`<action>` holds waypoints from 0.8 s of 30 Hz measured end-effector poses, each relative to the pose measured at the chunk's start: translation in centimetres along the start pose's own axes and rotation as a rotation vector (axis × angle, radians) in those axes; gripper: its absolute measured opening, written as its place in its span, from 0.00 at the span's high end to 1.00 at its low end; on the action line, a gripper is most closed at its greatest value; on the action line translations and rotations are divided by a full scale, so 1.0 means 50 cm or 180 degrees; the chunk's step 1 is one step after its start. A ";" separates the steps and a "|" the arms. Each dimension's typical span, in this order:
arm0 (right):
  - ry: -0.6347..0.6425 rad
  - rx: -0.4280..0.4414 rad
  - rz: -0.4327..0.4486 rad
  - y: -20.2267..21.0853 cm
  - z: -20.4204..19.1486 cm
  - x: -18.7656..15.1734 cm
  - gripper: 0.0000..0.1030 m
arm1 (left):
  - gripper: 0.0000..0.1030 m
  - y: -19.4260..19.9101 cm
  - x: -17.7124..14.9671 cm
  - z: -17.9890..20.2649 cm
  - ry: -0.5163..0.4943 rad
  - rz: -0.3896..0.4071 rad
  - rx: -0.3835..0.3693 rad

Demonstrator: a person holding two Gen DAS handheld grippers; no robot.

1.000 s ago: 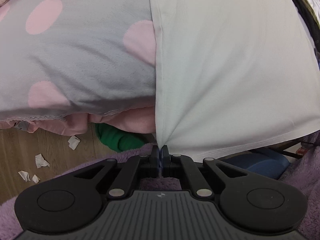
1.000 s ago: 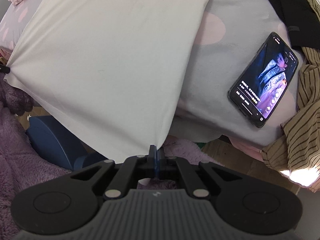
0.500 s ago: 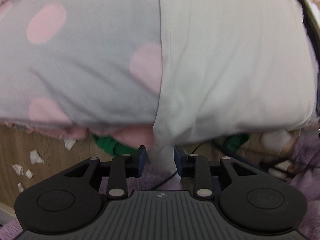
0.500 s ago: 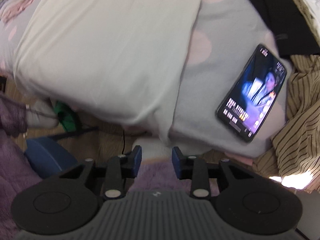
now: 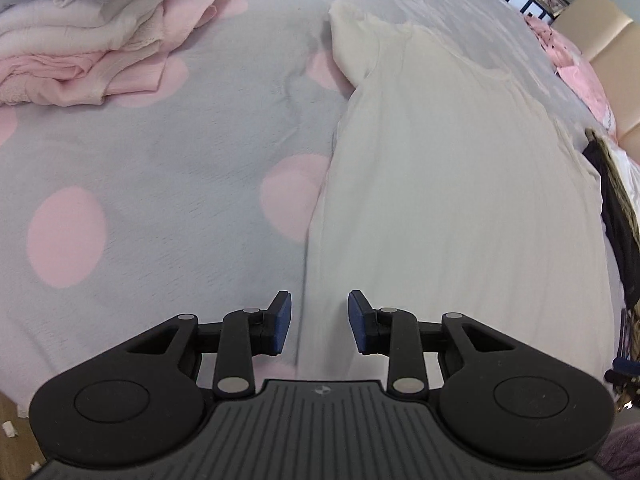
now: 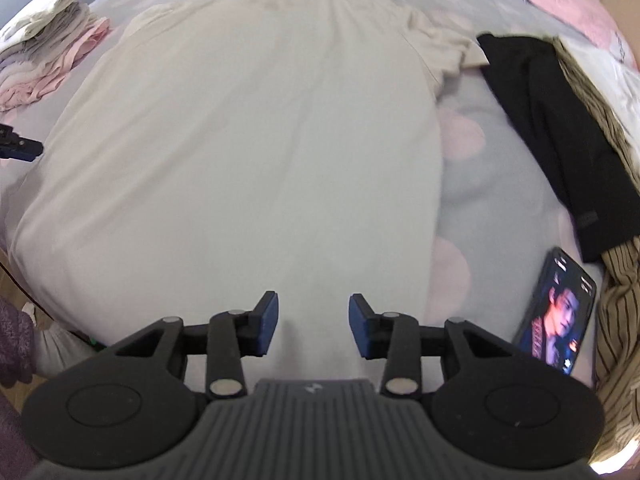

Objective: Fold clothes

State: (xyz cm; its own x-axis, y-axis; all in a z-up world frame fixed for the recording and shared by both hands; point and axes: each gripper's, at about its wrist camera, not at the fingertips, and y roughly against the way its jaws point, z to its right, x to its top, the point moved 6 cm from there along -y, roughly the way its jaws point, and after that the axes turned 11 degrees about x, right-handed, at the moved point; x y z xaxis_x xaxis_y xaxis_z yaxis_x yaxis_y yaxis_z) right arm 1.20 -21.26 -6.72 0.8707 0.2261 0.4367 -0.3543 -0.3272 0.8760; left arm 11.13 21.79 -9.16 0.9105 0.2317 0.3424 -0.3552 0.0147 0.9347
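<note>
Cream T-shirt [image 6: 248, 160] spread flat on polka-dot bedspread [image 5: 160, 168], hem nearest, presumably laid out for folding. Left gripper [image 5: 319, 322] and right gripper [image 6: 312, 324] just opened partway, holding nothing, poised over hem corners.

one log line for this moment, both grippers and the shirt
left gripper: open, just released | right gripper: open, just released | white t-shirt: flat on spotted blanket | fold: not begun
</note>
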 end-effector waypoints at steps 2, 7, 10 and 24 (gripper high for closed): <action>0.0050 -0.0001 0.0136 -0.014 -0.024 -0.006 0.59 | 0.72 -0.015 0.004 0.010 -0.0089 0.0010 0.0094; 0.0450 -0.0093 0.0297 -0.048 -0.092 -0.030 0.59 | 0.97 -0.028 0.007 0.019 -0.0284 0.0027 0.0341; 0.0654 -0.0067 0.0220 -0.080 -0.109 -0.045 0.58 | 0.98 -0.012 0.007 0.008 -0.0291 0.0117 0.0394; 0.0700 0.0037 0.0246 -0.084 -0.108 -0.032 0.48 | 0.99 -0.024 0.010 -0.020 -0.0266 0.0151 0.0450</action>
State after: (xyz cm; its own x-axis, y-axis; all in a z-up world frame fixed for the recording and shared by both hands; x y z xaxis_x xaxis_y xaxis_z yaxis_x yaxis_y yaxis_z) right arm -0.53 -15.30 -10.00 0.7454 0.3942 0.5376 -0.4120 -0.3615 0.8364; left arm 11.79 22.87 -10.19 0.9100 0.1470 0.3876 -0.3702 -0.1327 0.9194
